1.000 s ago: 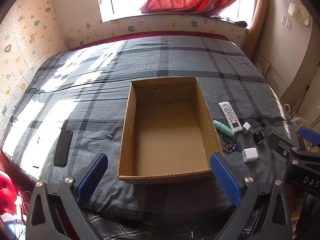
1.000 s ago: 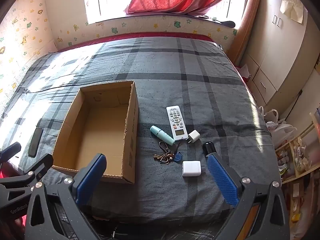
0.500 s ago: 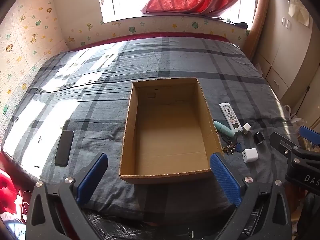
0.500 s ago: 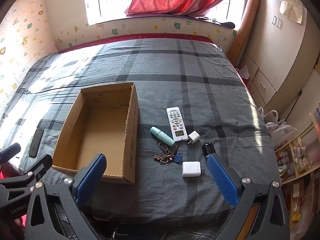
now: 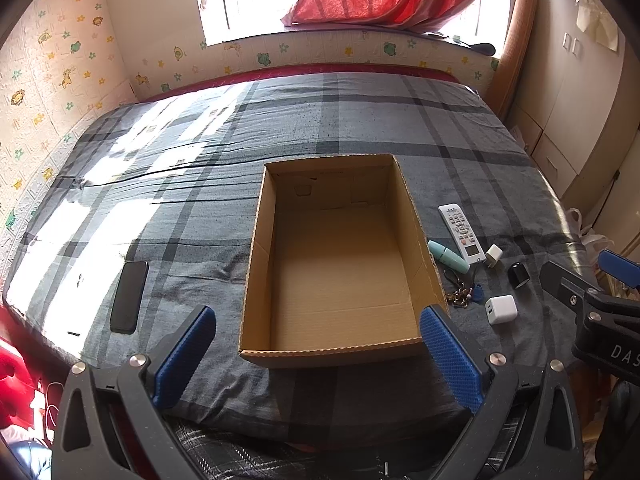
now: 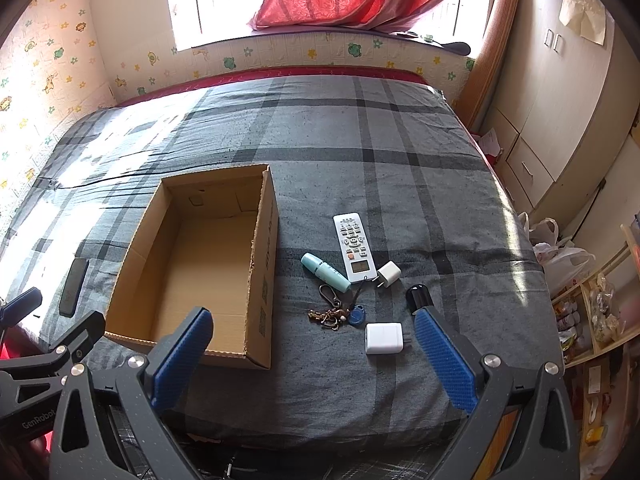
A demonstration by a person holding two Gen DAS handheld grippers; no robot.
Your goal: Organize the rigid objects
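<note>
Fingers spread wide and empty on both the left gripper (image 5: 318,350) and right gripper (image 6: 314,350); the box (image 6: 192,268) on the bed (image 6: 360,152) holds nothing, while remote (image 6: 354,247), chargers and keys (image 6: 336,314) lie beside it.

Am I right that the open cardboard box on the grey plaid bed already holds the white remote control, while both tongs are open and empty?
Not quite: the open cardboard box holds nothing. The white remote control lies on the grey plaid bed to the box's right, beside the other small items, as the right wrist view shows. The rest stands: the left tongs and right tongs are open and empty.
</note>
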